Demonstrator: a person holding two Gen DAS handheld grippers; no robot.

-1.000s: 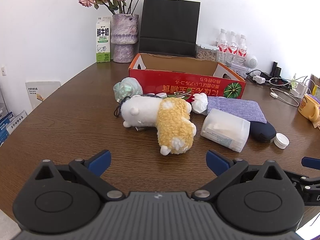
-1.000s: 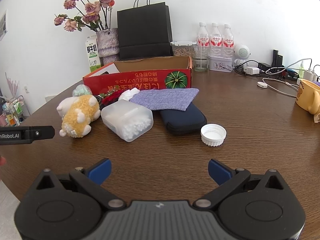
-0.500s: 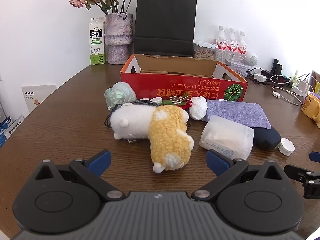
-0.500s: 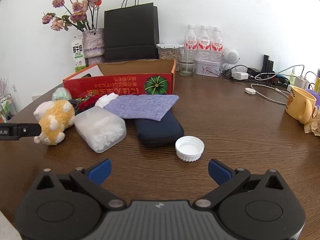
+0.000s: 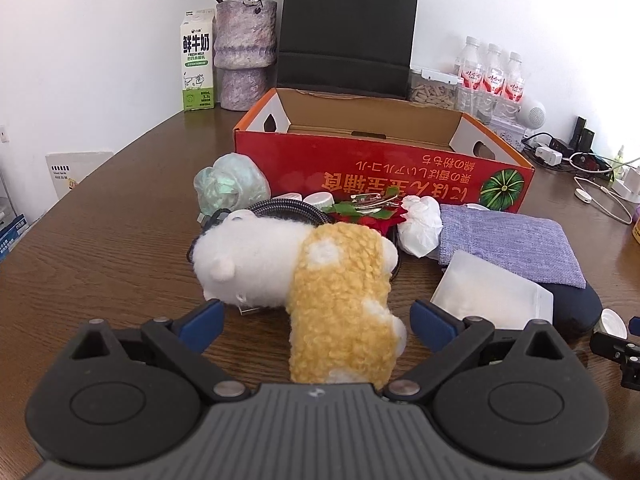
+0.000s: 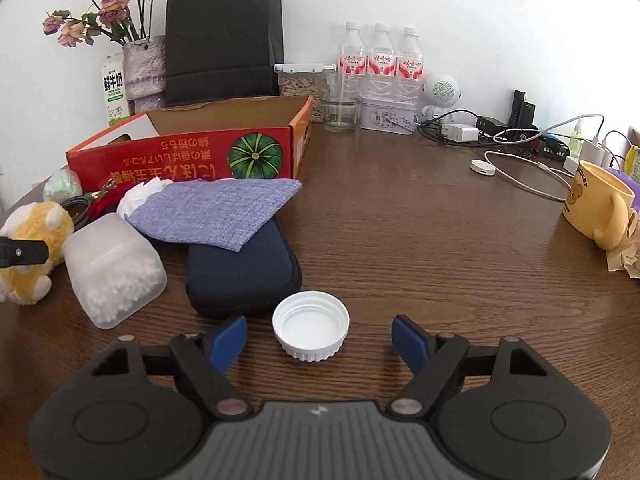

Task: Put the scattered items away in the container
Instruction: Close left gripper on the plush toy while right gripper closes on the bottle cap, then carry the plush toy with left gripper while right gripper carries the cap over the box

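Note:
A red cardboard box point(image 5: 384, 168) stands open on the wooden table, also in the right wrist view point(image 6: 188, 152). In front of it lie a white and yellow plush toy point(image 5: 320, 280), a clear plastic box point(image 5: 492, 296), a purple cloth pouch point(image 5: 504, 240), a dark blue case point(image 6: 244, 272) and a white bottle cap point(image 6: 310, 326). My left gripper point(image 5: 316, 320) is open, its blue fingers on either side of the plush's yellow end. My right gripper point(image 6: 318, 340) is open, its fingers on either side of the cap.
A green mesh ball point(image 5: 230, 186), a coiled cable, a red flower and crumpled tissue point(image 5: 420, 224) lie by the box. Behind stand a black bag point(image 5: 348, 28), vase, milk carton point(image 5: 197, 66) and water bottles point(image 6: 376, 64). A yellow mug point(image 6: 600, 204) and chargers sit at right.
Both grippers moved forward and down. The left one now has the plush between its open fingers, the right one the white cap. Nothing was gripped.

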